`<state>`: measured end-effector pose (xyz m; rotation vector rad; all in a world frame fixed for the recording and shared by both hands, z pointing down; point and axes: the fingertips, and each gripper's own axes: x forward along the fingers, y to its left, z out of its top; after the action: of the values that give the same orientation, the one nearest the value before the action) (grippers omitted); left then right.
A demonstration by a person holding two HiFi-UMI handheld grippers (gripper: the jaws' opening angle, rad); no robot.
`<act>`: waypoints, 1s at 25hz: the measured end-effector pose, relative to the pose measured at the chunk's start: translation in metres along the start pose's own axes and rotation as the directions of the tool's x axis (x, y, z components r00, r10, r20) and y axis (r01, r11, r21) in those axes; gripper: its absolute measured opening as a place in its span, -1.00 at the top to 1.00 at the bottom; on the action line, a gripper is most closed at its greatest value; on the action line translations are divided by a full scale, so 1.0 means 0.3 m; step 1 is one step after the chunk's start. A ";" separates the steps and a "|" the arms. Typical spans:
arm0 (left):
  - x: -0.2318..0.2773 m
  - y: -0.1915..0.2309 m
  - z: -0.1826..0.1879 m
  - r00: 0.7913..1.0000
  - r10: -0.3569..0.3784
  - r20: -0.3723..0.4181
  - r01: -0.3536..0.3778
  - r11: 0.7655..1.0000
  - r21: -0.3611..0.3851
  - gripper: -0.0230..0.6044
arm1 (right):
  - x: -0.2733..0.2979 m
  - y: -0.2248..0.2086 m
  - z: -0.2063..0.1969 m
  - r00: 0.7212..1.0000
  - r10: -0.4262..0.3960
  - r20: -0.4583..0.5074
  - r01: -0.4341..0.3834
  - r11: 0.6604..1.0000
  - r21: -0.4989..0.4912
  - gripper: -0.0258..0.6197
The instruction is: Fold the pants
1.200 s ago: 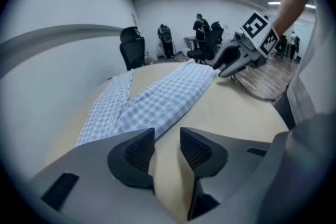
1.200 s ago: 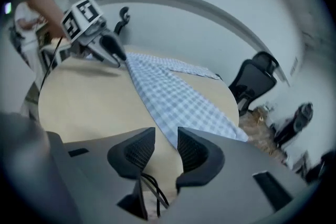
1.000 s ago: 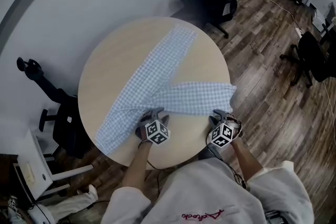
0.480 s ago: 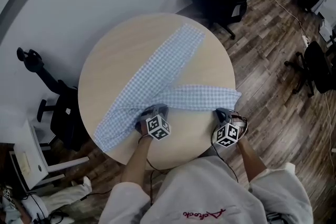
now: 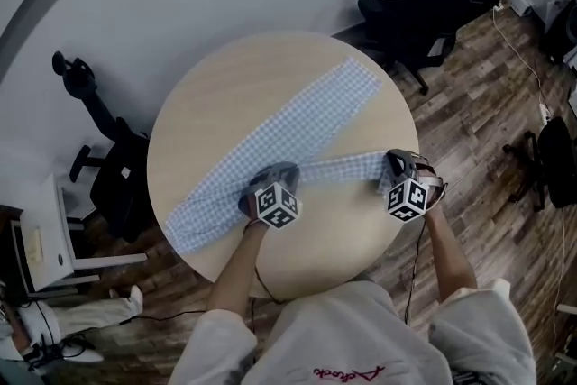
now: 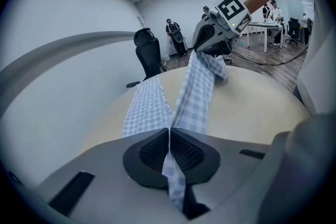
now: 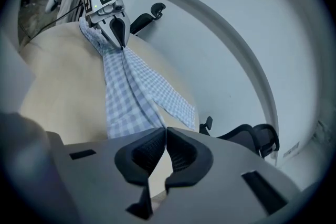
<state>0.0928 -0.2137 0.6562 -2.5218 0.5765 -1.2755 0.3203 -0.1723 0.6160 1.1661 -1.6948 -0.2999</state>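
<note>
Blue checked pants (image 5: 297,126) lie on a round wooden table (image 5: 225,86), one leg running diagonally from lower left to upper right. The other leg (image 5: 343,169) is pulled into a narrow, taut band between my two grippers. My left gripper (image 5: 285,172) is shut on the cloth near the crotch; in the left gripper view the fabric (image 6: 194,97) runs from its closed jaws (image 6: 169,131) up to the right gripper (image 6: 198,49). My right gripper (image 5: 389,165) is shut on that leg's end, near the table's right edge. In the right gripper view the cloth (image 7: 123,92) stretches from its jaws (image 7: 165,131) to the left gripper (image 7: 122,42).
Black office chairs stand beyond the table at the upper right (image 5: 415,13) and at the left (image 5: 99,167); another chair (image 5: 550,162) is at the far right. A white cart (image 5: 36,248) is at the lower left. People (image 6: 173,34) stand far off in the room.
Both grippers have risen and moved up and right over the table, the right one farther. The near leg, earlier lying flat and wide, is now gathered and stretched between them.
</note>
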 end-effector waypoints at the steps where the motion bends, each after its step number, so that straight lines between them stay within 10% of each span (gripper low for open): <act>1: 0.005 0.024 0.006 1.000 0.009 -0.003 -0.009 1.000 -0.009 0.81 | 0.027 -0.037 0.018 1.000 0.002 0.012 -0.001 1.000 -0.025 0.81; 25: 0.179 0.537 -0.134 0.977 0.148 -0.154 -0.184 0.949 -0.256 0.81 | 0.786 -0.407 0.465 0.962 0.238 0.138 -0.178 0.922 -0.344 0.81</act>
<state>0.0516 -0.3834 0.6538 -2.5412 1.0349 -1.3915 0.2673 -0.4675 0.6109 0.7219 -1.8220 -0.5436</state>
